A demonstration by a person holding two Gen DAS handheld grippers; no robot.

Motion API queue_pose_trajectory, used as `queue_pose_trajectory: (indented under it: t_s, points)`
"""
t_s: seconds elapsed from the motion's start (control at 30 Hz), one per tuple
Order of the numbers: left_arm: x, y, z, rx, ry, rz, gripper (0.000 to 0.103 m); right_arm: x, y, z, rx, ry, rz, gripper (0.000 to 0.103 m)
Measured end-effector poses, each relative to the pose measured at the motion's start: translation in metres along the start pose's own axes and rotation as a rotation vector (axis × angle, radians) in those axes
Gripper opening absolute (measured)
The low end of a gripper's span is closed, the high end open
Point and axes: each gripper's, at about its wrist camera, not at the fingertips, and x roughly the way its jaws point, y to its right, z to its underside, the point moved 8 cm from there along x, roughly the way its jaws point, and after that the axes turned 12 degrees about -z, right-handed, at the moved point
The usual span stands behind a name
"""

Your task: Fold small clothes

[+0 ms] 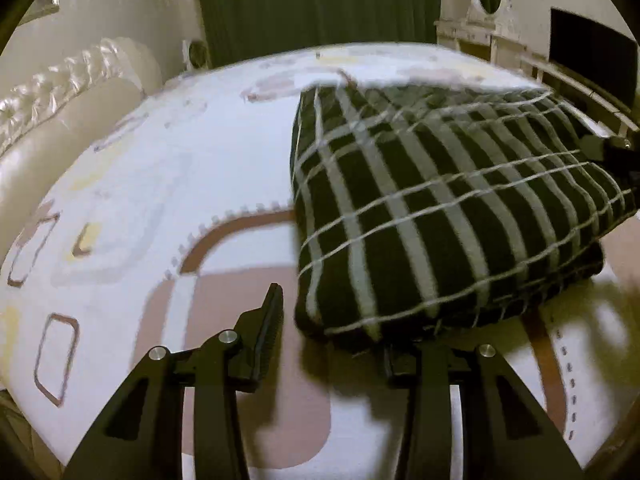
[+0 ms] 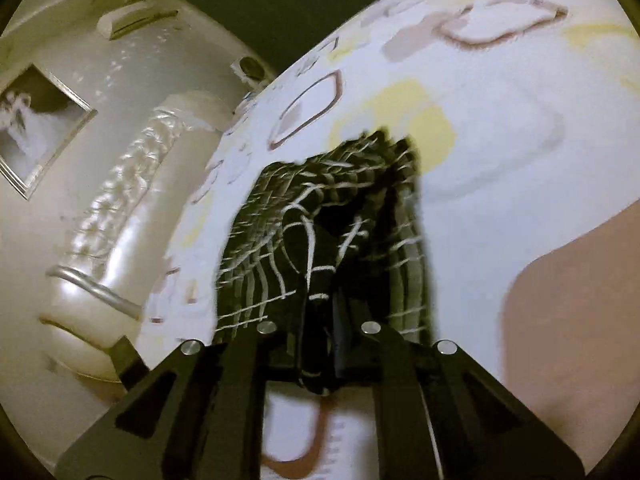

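Left tongs (image 1: 332, 320), seen from the left wrist camera, stand spread, with a clear gap between the 2 fingers. The left finger (image 1: 268, 328) is fully exposed above the patterned bed cover (image 1: 132, 184) and touches nothing. The right finger is hidden under the near edge of the black plaid cloth (image 1: 432, 208), so contact there cannot be confirmed. No fabric lies pressed between the pads. The cloth is black with pale crossing stripes, folded into more than 1 layer, and sits just ahead and to the right of these tongs; its near left corner overhangs the gap. The upper layer appears lifted and blurred toward the far right, where part of the other tool (image 1: 612, 152) is visible at the cloth's edge. A cream quilted headboard (image 1: 60, 92) runs along the left, with a dark curtain (image 1: 316, 4) behind the bed.

Right tongs (image 2: 320, 340), seen from the right wrist camera, are pressed together and pinch a bunched edge of the same cloth (image 2: 320, 208). The fabric passes between the 2 fingers and hangs slightly below them. From the pinch point, the cloth spreads away ahead of the tongs, creased and gathered, above the bed cover (image 2: 500, 120). The headboard (image 2: 120, 208) lies to the left, and a framed picture (image 2: 36, 132) is on the wall beyond it.
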Motion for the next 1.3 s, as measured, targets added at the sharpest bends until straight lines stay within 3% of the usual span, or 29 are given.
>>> queue_pose_trajectory:
  t_s: [0.1, 0.2, 0.4, 0.5, 0.57, 0.7, 0.83, 1.0, 1.03, 1.1, 1.17, 1.23, 1.3]
  points:
    - [0.004, 0.001, 0.002, 0.011, 0.007, -0.012, 0.043, 0.023, 0.053, 0.026, 0.109, -0.086, 0.043, 0.009]
    - [0.000, -0.001, 0.003, 0.029, 0.024, -0.004, 0.043, 0.023, 0.053, 0.027, 0.126, -0.058, -0.002, 0.011]
    - [-0.026, -0.013, 0.019, 0.115, 0.038, 0.089, 0.043, 0.005, 0.044, 0.026, 0.187, -0.093, -0.095, 0.027]
    - [-0.050, -0.019, 0.018, 0.119, 0.039, 0.150, 0.043, -0.014, 0.042, 0.004, 0.204, -0.047, -0.137, 0.040]
    - [-0.061, -0.021, 0.007, 0.108, 0.064, 0.167, 0.043, -0.016, 0.047, -0.012, 0.232, -0.030, -0.164, 0.041]
    - [-0.069, -0.020, -0.045, 0.023, 0.112, 0.225, 0.043, 0.011, 0.051, -0.052, 0.246, -0.041, -0.159, 0.041]
    - [-0.040, -0.001, -0.082, 0.014, 0.109, 0.204, 0.044, 0.053, 0.060, -0.097, 0.275, -0.045, -0.135, 0.041]
    - [-0.007, 0.016, -0.078, 0.047, 0.065, 0.141, 0.045, 0.097, 0.077, -0.116, 0.282, -0.117, -0.050, 0.041]
    - [-0.006, 0.016, -0.076, 0.052, 0.069, 0.130, 0.046, 0.106, 0.079, -0.114, 0.287, -0.142, -0.043, 0.035]
    - [-0.004, 0.016, -0.074, 0.053, 0.077, 0.120, 0.047, 0.115, 0.073, -0.115, 0.216, -0.171, -0.010, 0.012]
    - [-0.003, 0.016, -0.072, 0.056, 0.079, 0.116, 0.048, 0.108, 0.051, -0.127, 0.087, -0.112, -0.017, 0.009]
    - [-0.003, 0.019, -0.071, 0.061, 0.086, 0.110, 0.049, 0.094, 0.038, -0.137, 0.039, -0.021, -0.056, 0.008]
    - [-0.002, 0.022, -0.070, 0.063, 0.087, 0.103, 0.051, 0.094, 0.042, -0.139, 0.002, 0.015, -0.012, 0.008]
